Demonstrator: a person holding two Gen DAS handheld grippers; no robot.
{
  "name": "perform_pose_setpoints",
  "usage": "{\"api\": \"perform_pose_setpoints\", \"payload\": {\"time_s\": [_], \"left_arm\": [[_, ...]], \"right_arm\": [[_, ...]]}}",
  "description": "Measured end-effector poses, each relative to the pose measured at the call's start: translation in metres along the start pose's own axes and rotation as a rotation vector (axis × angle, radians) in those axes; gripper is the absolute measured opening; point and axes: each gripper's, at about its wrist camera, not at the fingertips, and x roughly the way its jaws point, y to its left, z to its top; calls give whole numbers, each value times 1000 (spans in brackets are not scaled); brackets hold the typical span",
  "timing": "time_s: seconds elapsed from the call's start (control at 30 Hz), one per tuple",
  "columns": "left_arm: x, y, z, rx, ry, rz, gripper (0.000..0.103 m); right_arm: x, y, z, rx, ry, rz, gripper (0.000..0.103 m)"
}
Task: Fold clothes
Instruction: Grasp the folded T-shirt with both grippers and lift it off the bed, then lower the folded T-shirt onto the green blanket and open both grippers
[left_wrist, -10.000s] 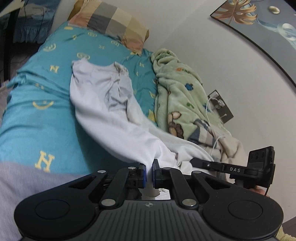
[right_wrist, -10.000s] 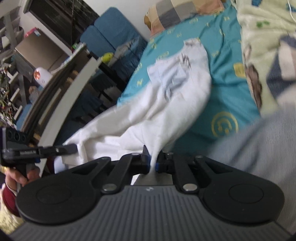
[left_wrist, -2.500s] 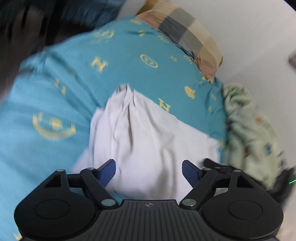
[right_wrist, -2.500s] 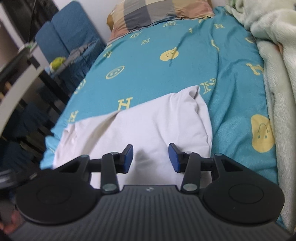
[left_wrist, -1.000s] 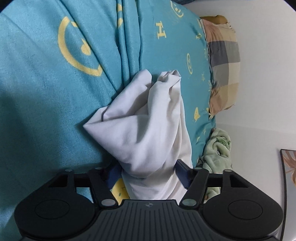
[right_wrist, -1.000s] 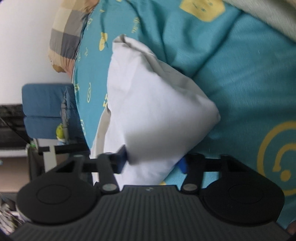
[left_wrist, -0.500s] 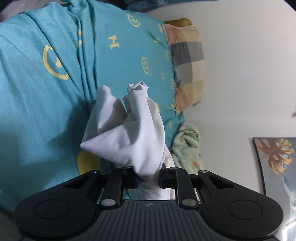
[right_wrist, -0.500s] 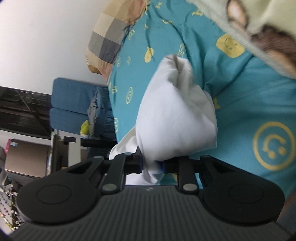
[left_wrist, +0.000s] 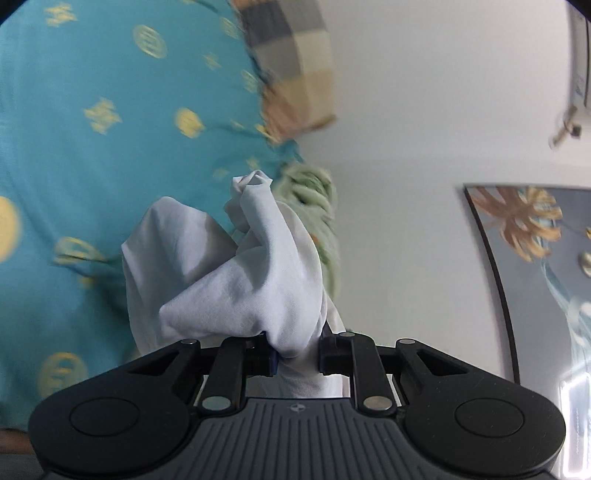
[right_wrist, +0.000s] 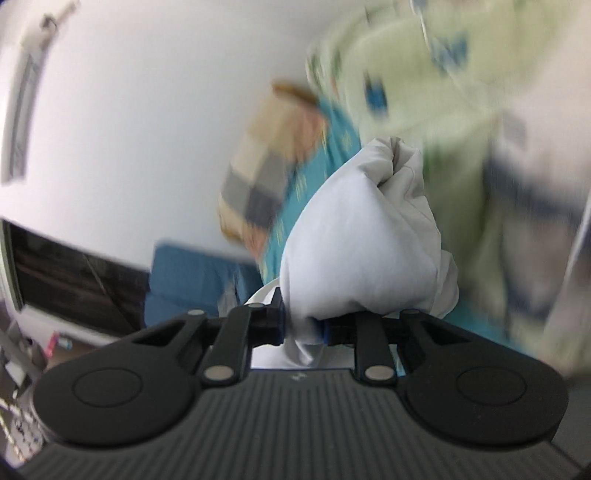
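Note:
A white garment (left_wrist: 236, 273) bunches up in front of my left gripper (left_wrist: 297, 356), which is shut on a thick fold of it and holds it raised above the teal bedsheet (left_wrist: 92, 147). My right gripper (right_wrist: 303, 332) is shut on another bunched part of the same white garment (right_wrist: 362, 251), also lifted off the bed. The cloth hides the pads of both grippers. The right wrist view is blurred by motion.
A checked pillow (left_wrist: 291, 62) lies at the head of the bed against the white wall. A green fleece blanket (left_wrist: 314, 192) lies along the wall side, also in the right wrist view (right_wrist: 480, 110). A framed picture (left_wrist: 535, 258) hangs on the wall. A blue chair (right_wrist: 195, 280) stands beside the bed.
Both grippers closed on the white garment within the last second and have lifted it off the sheet, tilting upward so more wall shows.

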Motion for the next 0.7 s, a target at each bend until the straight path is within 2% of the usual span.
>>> {"api": "perform_pose_setpoints", "payload": {"time_s": [0.2,0.3,0.43,0.5,0.57,0.63,0.7], "left_arm": [[128,-100,-37,136,155,-127,21],[174,-127,-67,258,210,-193,21],[205,-105,-113,345,281,-216,22],[219,-69,-118,341,328,-163,22],[224,-33,-131,390,372,-73,22],[226,0,-142,424,407,4,22],[226,23,-150,433,418,32,25]], "right_arm": [[-45,28,120,-83,-227,-20,22],[-68,26,162,-152,-325,-22,22],[-82,-11,186,-230,-375,-67,22],[-80,-44,176,-254,-356,-148,22],[-69,-86,164,-231,-292,-232,22],[-59,-130,151,-151,-222,-285,22],[-54,-158,140,-120,-216,-288,21]]}}
